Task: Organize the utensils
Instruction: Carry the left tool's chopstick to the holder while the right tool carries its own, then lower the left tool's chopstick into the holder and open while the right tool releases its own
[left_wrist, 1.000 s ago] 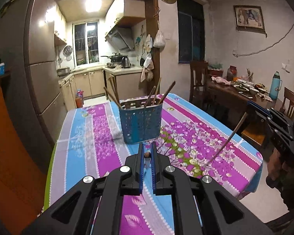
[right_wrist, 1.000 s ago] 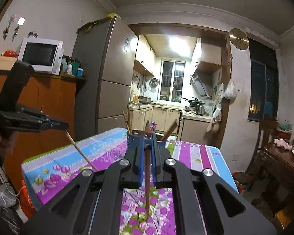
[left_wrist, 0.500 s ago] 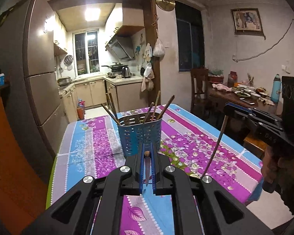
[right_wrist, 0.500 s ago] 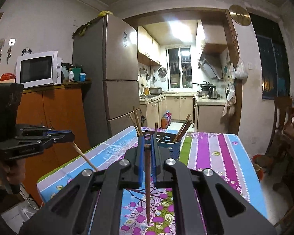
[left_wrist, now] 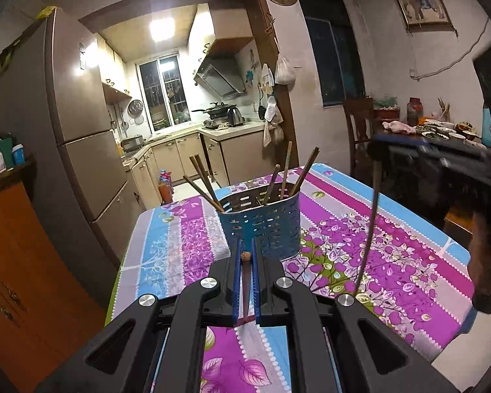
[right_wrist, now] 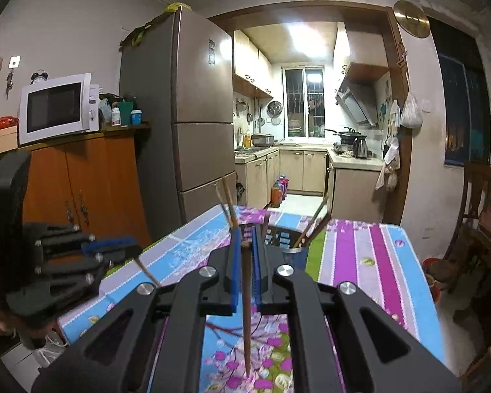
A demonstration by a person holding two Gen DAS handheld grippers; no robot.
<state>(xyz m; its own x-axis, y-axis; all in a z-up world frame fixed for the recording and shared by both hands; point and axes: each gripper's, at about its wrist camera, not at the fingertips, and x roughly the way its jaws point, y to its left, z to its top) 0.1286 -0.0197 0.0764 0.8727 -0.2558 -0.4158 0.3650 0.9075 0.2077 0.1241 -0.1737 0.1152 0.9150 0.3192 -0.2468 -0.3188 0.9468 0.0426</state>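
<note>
A blue perforated utensil holder (left_wrist: pixel 262 221) stands on the floral tablecloth with several brown chopsticks leaning in it; it also shows in the right wrist view (right_wrist: pixel 283 240). My left gripper (left_wrist: pixel 245 252) is shut on a brown chopstick (left_wrist: pixel 245 281), held just in front of the holder. My right gripper (right_wrist: pixel 244 245) is shut on another chopstick (right_wrist: pixel 246 308) that hangs point down above the cloth. That chopstick also shows in the left wrist view (left_wrist: pixel 368 235), to the right of the holder. The left gripper shows at the left of the right wrist view (right_wrist: pixel 121 250).
The table (left_wrist: pixel 167 245) has its left edge near an orange cabinet (left_wrist: pixel 19 262) and a tall fridge (right_wrist: pixel 193 131). A dining table with dishes (left_wrist: pixel 435 137) and chairs stand to the right. The kitchen doorway lies beyond the table.
Both grippers have risen and swung closer to the holder. The right gripper's chopstick has turned from slanted to nearly vertical. Both stay shut on their chopsticks.
</note>
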